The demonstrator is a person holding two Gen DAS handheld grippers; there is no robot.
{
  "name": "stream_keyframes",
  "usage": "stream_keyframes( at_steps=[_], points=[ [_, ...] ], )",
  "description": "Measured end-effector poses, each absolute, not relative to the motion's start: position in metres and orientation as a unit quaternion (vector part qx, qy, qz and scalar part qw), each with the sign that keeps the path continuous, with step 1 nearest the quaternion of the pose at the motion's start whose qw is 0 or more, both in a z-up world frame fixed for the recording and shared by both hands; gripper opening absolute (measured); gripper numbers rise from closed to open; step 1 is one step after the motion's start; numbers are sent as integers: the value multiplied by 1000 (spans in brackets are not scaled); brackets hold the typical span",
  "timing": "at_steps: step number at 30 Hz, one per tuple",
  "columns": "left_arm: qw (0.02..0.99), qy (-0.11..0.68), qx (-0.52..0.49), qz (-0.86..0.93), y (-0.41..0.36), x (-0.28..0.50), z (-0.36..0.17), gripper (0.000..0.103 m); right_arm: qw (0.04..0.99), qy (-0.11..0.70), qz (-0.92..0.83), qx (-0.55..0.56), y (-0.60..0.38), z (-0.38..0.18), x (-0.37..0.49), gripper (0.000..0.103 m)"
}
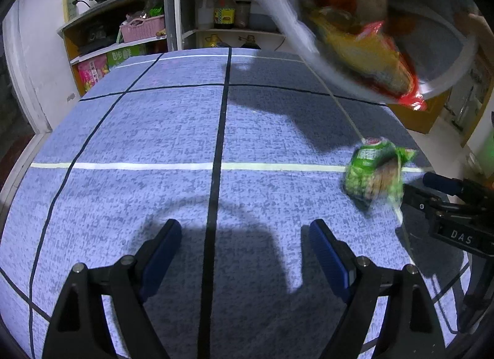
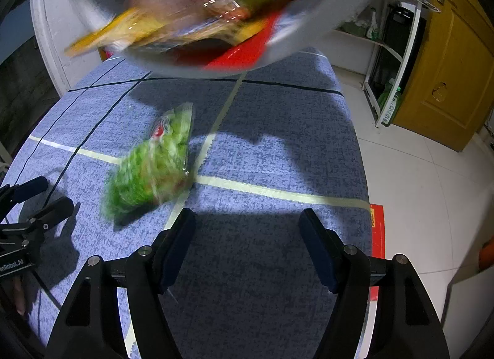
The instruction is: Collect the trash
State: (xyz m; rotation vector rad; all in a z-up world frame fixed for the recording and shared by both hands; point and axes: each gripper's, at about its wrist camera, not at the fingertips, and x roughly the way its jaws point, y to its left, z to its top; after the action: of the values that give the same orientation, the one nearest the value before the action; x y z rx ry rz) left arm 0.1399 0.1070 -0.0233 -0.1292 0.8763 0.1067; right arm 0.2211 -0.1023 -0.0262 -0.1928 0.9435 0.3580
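On the blue taped counter (image 2: pixel 278 155) your left tool (image 1: pixel 244 254) and right tool (image 2: pixel 247 248) gape empty while the tipped bin (image 2: pixel 324 13) spills wrappers; the blurred green snack bag (image 2: pixel 151 164), left of your right tool, may skid away.

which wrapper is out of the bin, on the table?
The green snack bag, alone on the blue tablecloth. The yellow-and-red wrappers are in the tilted grey bin overhead.
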Motion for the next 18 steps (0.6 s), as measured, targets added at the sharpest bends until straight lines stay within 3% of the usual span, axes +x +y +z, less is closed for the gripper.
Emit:
stream_keyframes(
  at_steps=[18],
  points=[
    [904, 416, -65, 78, 117, 127, -20, 86, 871, 451, 171, -92, -102, -26, 221, 70]
  ],
)
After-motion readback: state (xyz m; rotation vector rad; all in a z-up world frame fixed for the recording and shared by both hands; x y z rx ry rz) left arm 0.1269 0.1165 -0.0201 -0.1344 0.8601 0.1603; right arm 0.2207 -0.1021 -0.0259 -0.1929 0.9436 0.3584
